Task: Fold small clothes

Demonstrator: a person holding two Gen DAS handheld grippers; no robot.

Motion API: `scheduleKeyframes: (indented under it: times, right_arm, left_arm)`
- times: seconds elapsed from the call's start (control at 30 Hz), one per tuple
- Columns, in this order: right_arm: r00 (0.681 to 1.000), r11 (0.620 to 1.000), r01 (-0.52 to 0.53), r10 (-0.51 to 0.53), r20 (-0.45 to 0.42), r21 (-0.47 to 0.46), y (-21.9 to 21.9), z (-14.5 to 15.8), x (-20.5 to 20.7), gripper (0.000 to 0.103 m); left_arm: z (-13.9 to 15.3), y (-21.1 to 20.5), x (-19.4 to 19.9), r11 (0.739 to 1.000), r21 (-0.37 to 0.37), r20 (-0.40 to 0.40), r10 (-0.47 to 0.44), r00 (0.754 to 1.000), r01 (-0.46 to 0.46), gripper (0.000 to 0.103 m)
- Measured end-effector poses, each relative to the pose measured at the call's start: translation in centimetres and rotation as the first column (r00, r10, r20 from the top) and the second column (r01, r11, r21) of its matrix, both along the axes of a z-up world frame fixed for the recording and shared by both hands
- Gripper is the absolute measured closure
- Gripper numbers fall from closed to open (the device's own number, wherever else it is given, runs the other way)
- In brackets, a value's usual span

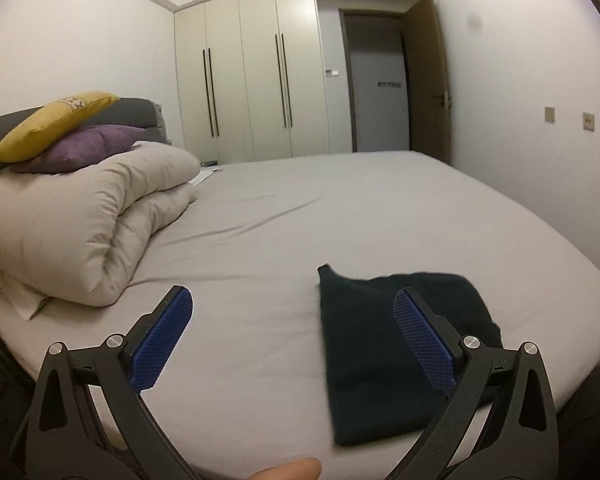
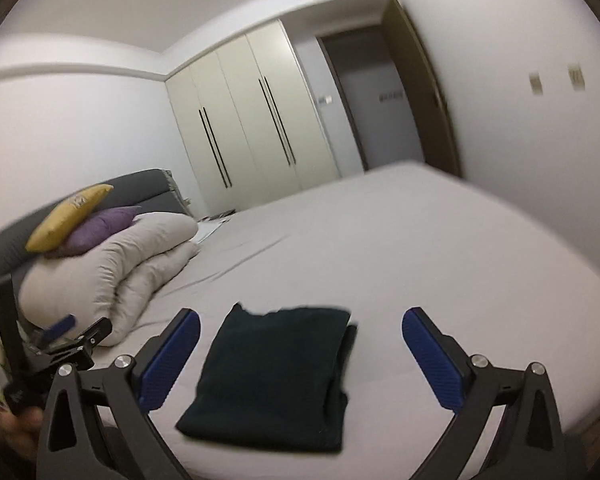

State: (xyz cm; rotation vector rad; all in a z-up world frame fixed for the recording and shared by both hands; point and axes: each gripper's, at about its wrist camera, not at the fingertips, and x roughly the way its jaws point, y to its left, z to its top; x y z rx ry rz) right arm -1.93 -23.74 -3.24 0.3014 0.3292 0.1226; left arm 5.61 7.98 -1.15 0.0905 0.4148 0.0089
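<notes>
Folded dark garment (image 2: 276, 376) on bed (image 2: 440, 248), right hand-held gripper (image 2: 300, 360) open

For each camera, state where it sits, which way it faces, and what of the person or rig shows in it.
Left wrist: on the left gripper, looking along the bed toward the wardrobe; its open blue fingers and a fingertip show.
Right wrist: on the right gripper, tilted, same direction; its open fingers and the left gripper show.
Shared: dark folded garment, duvet, pillows.

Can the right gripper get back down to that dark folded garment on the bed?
Probably yes: the right gripper is open, and nothing lies between it and the dark folded garment, flat on the bed.
</notes>
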Motion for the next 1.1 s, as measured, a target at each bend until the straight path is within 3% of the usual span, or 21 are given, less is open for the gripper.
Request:
scheduleKeyframes:
  times: [0.1, 0.2, 0.3, 0.47, 0.7, 0.83, 1.1]
  right_arm:
    - [0.999, 0.999, 0.005, -0.002, 0.052, -0.051, 0.7, 1.2, -0.8, 0.000]
    - [0.999, 0.996, -0.007, 0.012, 0.049, -0.091, 2.3, 2.3, -0.6, 0.000]
    - [0.999, 0.992, -0.043, 0.041, -0.019, -0.120, 3.0, 2.7, -0.4, 0.000]
    - [0.984, 0.991, -0.010, -0.014, -0.178, -0.134, 3.0, 1.7, 0.5, 0.000]
    - [0.954, 0.993, -0.020, -0.016, -0.300, -0.118, 3.4, -0.7, 1.4, 0.000]
    - [0.946, 0.983, -0.040, -0.021, -0.323, -0.180, 4.7, -1.4, 1.4, 0.000]
    - [0.929, 0.984, -0.040, -0.027, -0.369, -0.173, 4.5, -2.2, 1.8, 0.000]
  left_arm:
    - [0.0, 0.2, -0.5, 1.000, -0.002, -0.040, -0.019, 0.999, 0.019, 0.000]
    - [0.2, 0.5, -0.5, 1.000, -0.006, -0.093, -0.016, 0.996, 0.015, 0.000]
    - [0.1, 0.7, 0.0, 1.000, -0.023, -0.155, -0.015, 0.988, 0.012, 0.000]
    - [-1.2, 0.1, 0.9, 0.999, -0.045, -0.255, -0.036, 0.966, 0.026, 0.000]
    - [-3.3, -0.2, 1.2, 1.000, -0.025, -0.281, -0.015, 0.960, 0.008, 0.000]
    - [-3.8, -0.1, 1.3, 0.999, -0.044, -0.291, -0.019, 0.957, 0.006, 0.000]
    - [-5.0, 0.2, 1.8, 0.998, -0.065, -0.324, -0.016, 0.946, -0.006, 0.000]
